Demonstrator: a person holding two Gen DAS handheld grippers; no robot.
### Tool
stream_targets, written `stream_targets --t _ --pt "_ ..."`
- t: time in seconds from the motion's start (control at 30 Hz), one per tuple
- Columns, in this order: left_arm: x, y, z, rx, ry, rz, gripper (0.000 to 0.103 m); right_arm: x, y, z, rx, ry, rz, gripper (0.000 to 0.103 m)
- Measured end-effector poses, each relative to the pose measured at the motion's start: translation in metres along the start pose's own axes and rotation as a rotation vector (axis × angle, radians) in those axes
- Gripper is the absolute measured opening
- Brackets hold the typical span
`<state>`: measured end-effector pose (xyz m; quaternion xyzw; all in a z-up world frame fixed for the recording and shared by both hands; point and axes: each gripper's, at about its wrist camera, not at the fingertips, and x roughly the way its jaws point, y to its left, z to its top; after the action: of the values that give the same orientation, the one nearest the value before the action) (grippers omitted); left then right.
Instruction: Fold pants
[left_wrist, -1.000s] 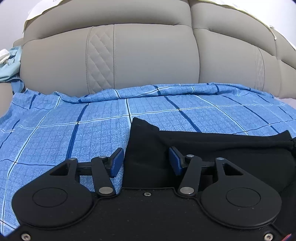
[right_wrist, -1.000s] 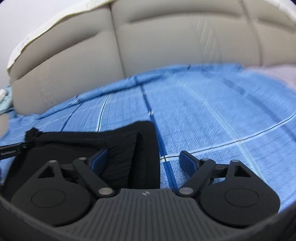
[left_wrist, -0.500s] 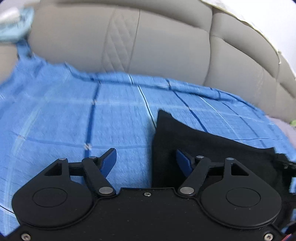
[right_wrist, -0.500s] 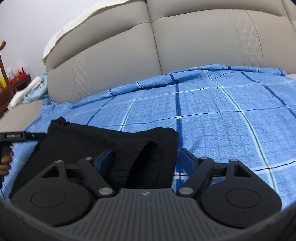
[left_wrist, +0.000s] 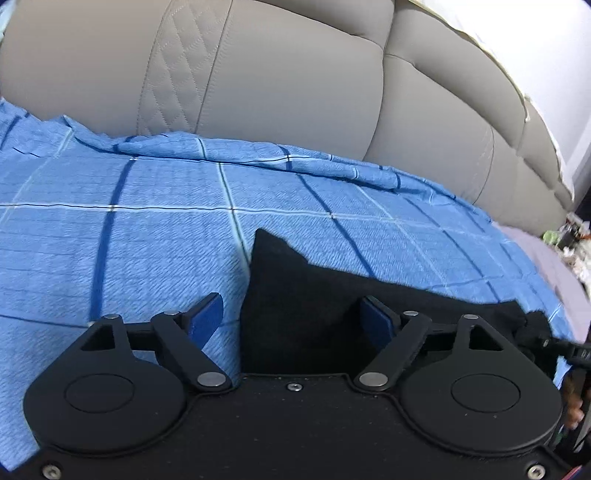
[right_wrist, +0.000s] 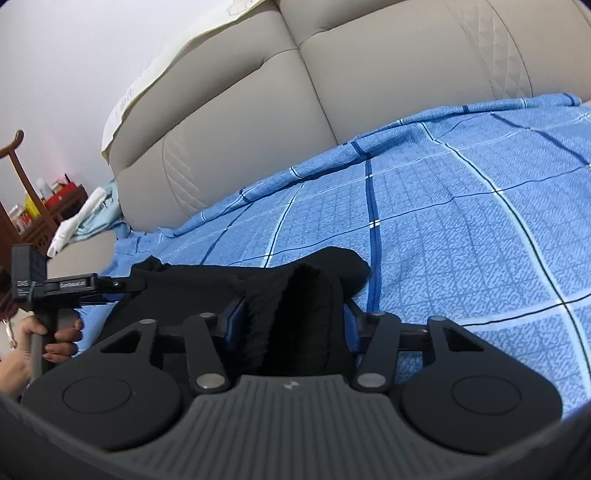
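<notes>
Right gripper (right_wrist: 291, 325) clamps bunched edge of soft black fabric pants (right_wrist: 295, 295); left gripper (left_wrist: 291, 317) wide, straddling corner. Limp, light: pinch corners on blue checked bedsheet (left_wrist: 147, 240).

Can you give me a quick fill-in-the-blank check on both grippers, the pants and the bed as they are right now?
1. The right gripper is ____ on a bunched end of the black pants.
2. The left gripper has its jaws ____, one pad over the pants and the other over the sheet.
3. The pants lie on a ____ checked sheet.
4. Behind the sheet stands a padded ____ headboard.

Missing words: shut; open; blue; beige
</notes>
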<state>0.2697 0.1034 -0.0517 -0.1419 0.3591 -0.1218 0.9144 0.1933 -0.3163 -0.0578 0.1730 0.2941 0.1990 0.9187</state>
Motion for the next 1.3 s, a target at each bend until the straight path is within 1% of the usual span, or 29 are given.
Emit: stream_targets --t 0.07,0.1,0.17,0.27,0.33,0.37,0.4,0.43,0.47,0.5,0.57,0.63,0.73,0.83,0.97,1.07,1.17,1.3 --pt "0.004 0.002 0.003 -0.037 0.004 -0.044 0.077 0.002 -0.001 0.0 0.015 0.0 0.01 0.05" --pt "0.005 0.003 0.003 -0.059 0.011 -0.085 0.075 0.003 -0.001 0.0 0.025 0.003 0.017 0.049" --pt "0.004 0.005 0.001 -0.081 0.022 -0.146 0.074 0.006 -0.002 -0.001 0.054 0.009 0.037 0.045" --pt "0.002 0.008 -0.003 -0.074 0.018 -0.168 0.074 0.008 -0.004 -0.001 0.077 0.011 0.052 0.043" --pt "0.003 0.01 -0.002 -0.084 0.02 -0.159 0.071 0.009 -0.002 -0.001 0.067 0.012 0.048 0.043" --pt "0.003 0.009 0.0 -0.091 0.02 -0.137 0.062 0.009 -0.001 -0.001 0.065 0.012 0.045 0.041" --pt "0.004 0.007 0.001 -0.091 0.015 -0.093 0.052 0.009 -0.001 -0.001 0.066 0.009 0.037 0.04" --pt "0.005 0.003 0.002 -0.082 0.008 -0.019 0.03 0.009 0.0 -0.001 0.068 0.006 0.026 0.036" --pt "0.004 0.002 0.001 -0.079 0.004 0.018 0.025 0.01 0.004 -0.001 0.059 0.001 0.008 0.032" --pt "0.003 0.0 0.0 -0.085 -0.007 0.032 0.023 0.011 0.008 -0.001 0.047 -0.003 -0.008 0.031" --pt "0.001 -0.006 -0.003 -0.077 -0.035 0.076 0.014 0.012 0.018 0.0 0.023 -0.012 -0.037 0.028" --pt "-0.002 -0.013 -0.004 -0.049 -0.077 0.128 0.012 0.016 0.026 0.004 0.009 -0.015 -0.054 0.028" --pt "-0.004 -0.01 0.002 -0.068 -0.124 0.178 0.012 0.028 0.037 0.018 -0.021 -0.018 -0.082 0.027" --pt "0.0 0.002 0.02 -0.094 -0.146 0.229 0.012 0.05 0.049 0.039 -0.044 -0.028 -0.099 0.027" --pt "0.014 0.019 0.055 -0.085 -0.182 0.319 0.012 0.087 0.07 0.072 -0.099 -0.033 -0.095 0.025" --pt "0.032 0.03 0.08 -0.065 -0.186 0.394 0.013 0.122 0.081 0.1 -0.123 -0.021 -0.087 0.024" --pt "0.052 0.042 0.094 -0.048 -0.179 0.455 0.013 0.156 0.09 0.116 -0.155 -0.007 -0.106 0.024" --pt "0.076 0.056 0.096 -0.04 -0.149 0.496 0.013 0.189 0.093 0.117 -0.212 0.028 -0.149 0.024"
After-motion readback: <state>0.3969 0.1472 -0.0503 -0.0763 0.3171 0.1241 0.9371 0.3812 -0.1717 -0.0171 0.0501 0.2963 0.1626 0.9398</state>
